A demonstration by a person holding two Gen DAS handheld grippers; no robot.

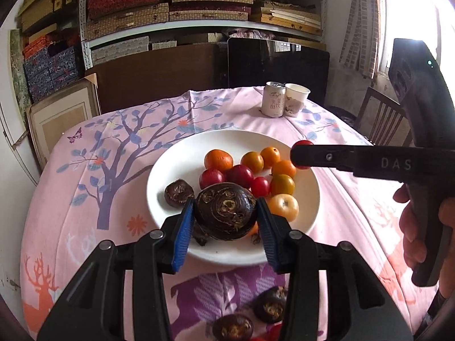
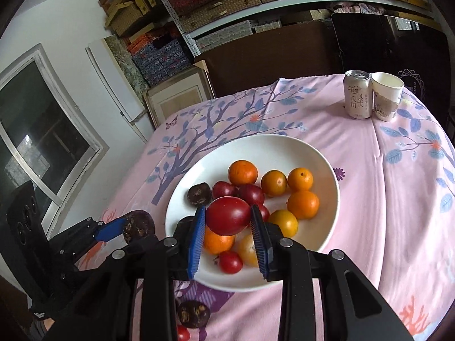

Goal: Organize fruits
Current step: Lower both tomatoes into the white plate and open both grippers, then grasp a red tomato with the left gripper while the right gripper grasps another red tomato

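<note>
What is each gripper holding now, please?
Left gripper: closed on a dark water chestnut.
Right gripper: closed on a red tomato.

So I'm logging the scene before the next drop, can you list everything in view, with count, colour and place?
plate: one, white, centre of the table
orange citrus fruits: at least five, orange, on the plate's far and right side
red tomatoes on the plate: several, red to dark red, middle and near edge; exact count unclear
yellow tomatoes: two, yellow, near right of the plate
water chestnut on the plate: one clearly seen, dark brown, left side
loose water chestnuts: two, dark brown, on the cloth in front of the plate
tablecloth: one, pink with tree print
can: one, pale, far right
paper cup: one, white, beside the can
left gripper: holding a water chestnut
right gripper: holding a red tomato
</note>
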